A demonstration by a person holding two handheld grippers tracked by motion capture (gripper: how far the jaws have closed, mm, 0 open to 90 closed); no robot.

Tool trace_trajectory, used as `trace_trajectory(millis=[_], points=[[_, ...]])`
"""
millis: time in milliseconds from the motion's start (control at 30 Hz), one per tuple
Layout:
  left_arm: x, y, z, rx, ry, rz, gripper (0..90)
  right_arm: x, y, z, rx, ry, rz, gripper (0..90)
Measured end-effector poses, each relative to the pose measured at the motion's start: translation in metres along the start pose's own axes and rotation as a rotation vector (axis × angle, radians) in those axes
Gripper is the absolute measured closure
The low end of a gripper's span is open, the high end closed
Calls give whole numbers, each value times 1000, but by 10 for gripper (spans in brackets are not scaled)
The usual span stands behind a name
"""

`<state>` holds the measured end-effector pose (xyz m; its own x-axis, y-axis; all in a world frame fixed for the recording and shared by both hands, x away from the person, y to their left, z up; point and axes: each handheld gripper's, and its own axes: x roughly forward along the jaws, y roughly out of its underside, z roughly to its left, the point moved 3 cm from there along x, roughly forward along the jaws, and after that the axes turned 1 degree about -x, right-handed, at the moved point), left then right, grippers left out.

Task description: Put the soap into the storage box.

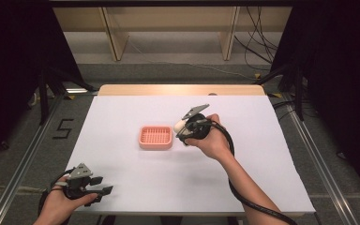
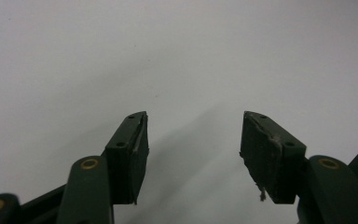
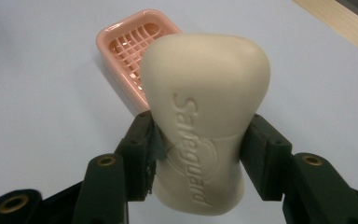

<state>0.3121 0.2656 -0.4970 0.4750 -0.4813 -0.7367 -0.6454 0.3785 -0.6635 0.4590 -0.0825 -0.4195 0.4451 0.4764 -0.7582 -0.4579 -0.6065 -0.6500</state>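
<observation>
**Inspector:** Your right gripper (image 3: 198, 140) is clamping a cream Safeguard soap bar (image 3: 205, 112) across its narrow waist, one jaw on each side, the embossed lettering facing the camera. In the high view you are holding it at centre frame, just right of the pink soap dish (image 1: 155, 137). Judging by that, you are setting the bar into the dish.

**Operator:** Is the grip good enough?

**Inspector:** It looks firm, but most of the bar is overhanging beyond the jaws, so you are risking a pivot if you are tilting it quickly. Bring it over the dish's slatted grid (image 3: 133, 44) and level it so that its long axis is running along the dish's length. Lower it until it is resting on the grid, and only then open.

**Operator:** And the other hand?

**Inspector:** Your left gripper (image 1: 98, 190) is sitting at the lower left, jaws wide apart and gripping nothing, over the bare white table (image 2: 177, 56). It is well apart from the dish; you could be steadying the dish's rim with it.
</observation>
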Motion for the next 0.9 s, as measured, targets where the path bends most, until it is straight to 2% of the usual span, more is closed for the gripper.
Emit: trace_trajectory(millis=[33,67,100,200,267,300,333,400,433,667,733,767,867,900], points=[[0,0,0,-1,1,-1,413,1,0,-4,-52,10,-3,505],[0,0,0,-1,1,-1,413,1,0,-4,-52,10,-3,505],[0,0,0,-1,0,-1,413,3,-2,-2,-19,11,-10,505],[0,0,0,-1,1,0,413,2,-4,1,-1,-4,-13,505],[0,0,0,0,1,-1,413,2,-4,1,-2,-7,-11,505],[0,0,0,-1,1,-2,413,3,-5,0,-19,1,-18,505],[0,0,0,-1,1,-2,413,3,-6,1,-8,-5,-10,505],[0,0,1,1,2,-1,413,5,-7,0,-32,-5,-28,505],[0,0,1,2,1,0,413,4,-7,1,-12,-9,-14,505],[1,0,1,-3,-8,-2,413,7,-10,2,-18,-12,-21,505],[1,0,1,-3,-8,-3,413,7,-10,3,-2,-18,-18,505],[0,0,1,-4,-3,-5,412,8,-11,1,-29,3,-28,505],[0,0,1,5,2,2,412,8,-10,0,-42,8,-20,505],[1,0,1,-3,-3,-4,413,8,-11,-2,-49,13,-15,505]])
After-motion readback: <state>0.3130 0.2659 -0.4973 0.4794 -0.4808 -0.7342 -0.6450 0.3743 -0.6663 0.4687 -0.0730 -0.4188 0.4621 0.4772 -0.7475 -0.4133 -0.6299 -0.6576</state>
